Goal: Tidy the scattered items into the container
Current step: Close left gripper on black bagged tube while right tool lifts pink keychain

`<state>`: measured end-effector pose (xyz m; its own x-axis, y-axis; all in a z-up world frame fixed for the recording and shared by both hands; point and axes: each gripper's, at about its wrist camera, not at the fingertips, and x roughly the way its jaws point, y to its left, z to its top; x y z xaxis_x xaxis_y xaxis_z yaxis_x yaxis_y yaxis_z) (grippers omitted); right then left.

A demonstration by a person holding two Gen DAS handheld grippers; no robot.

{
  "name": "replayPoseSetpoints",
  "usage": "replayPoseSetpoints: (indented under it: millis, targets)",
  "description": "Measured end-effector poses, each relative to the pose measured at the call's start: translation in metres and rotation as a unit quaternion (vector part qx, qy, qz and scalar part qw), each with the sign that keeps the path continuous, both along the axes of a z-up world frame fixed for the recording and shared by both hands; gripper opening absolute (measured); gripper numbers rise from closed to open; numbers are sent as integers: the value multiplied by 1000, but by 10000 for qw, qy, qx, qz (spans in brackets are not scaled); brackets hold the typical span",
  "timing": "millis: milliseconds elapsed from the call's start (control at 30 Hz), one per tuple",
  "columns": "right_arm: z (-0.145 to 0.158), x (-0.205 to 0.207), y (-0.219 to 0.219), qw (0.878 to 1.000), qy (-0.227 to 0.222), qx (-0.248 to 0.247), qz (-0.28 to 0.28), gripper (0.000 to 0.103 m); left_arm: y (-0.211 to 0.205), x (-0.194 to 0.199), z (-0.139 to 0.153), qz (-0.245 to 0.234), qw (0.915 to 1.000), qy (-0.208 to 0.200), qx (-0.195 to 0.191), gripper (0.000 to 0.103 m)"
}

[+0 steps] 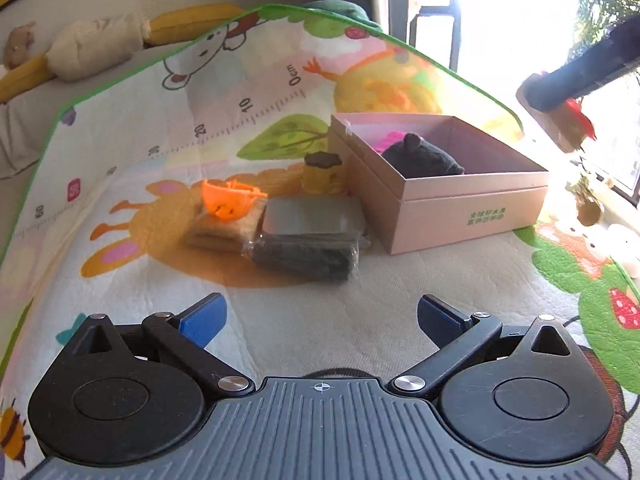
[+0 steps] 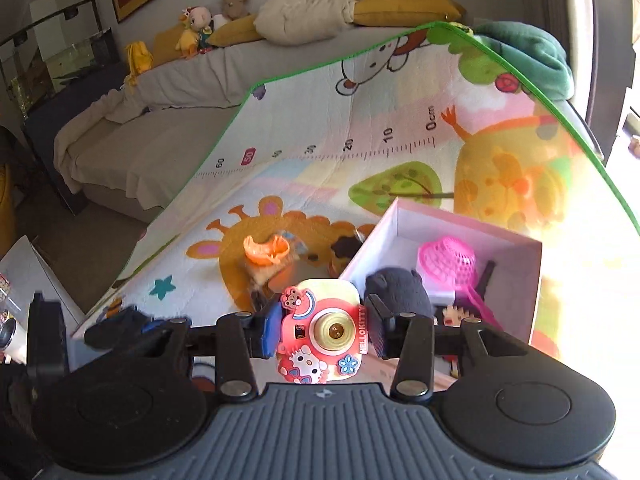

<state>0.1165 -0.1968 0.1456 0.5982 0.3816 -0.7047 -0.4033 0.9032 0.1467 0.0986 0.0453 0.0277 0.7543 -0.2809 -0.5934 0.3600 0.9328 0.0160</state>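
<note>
- The left gripper (image 1: 319, 322) hangs tilted downward, its jaws spread wide with nothing between them.
- Its blue pads (image 1: 203, 322) face each other across a broad gap.
- The right gripper (image 2: 320, 330) also points downward, a toy camera (image 2: 320, 330) sitting between its jaws.
- Its pads (image 2: 272, 330) lie close against the toy's two sides; whether they press on it cannot be told.
- In the left wrist view the right gripper shows blurred at the upper right edge.
</note>
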Motion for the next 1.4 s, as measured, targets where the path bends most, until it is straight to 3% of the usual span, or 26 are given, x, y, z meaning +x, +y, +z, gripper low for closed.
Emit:
replayPoseSetpoints:
  millis: [67,233,467,633,933,1133,1233,1400]
  targets:
    - [-18,-21,-11,9995,-93,-174,-264,70,-5,16,-5,-25,9998,-82,180,103]
    - [-66,-66,-41,9962,-124,-259,-820,81,-12,49,-17,-43,9988,14,491,103]
    - [-100,-107,-75,9905,55,106,-1372,100,-28,72,-23,-56,9984,76,558,103]
    - [-114,-138,-74,9947,-57,-168,-1015,100,-44,59,-20,108,9982,25,581,90]
    - [-120,-157,-74,9955,-537,-281,-722,103,-73,-40,-14,280,9993,109,216,90]
    - [-123,-153,-71,9950,-814,-243,-522,103,-85,-91,-18,415,9991,-6,73,97]
    - [-119,-144,-67,9965,-763,19,-335,103,-80,-98,-15,541,9984,-170,55,101]
    - [-124,-124,-56,9973,-454,565,-66,103,-65,-94,-14,1030,9945,-101,-185,103]
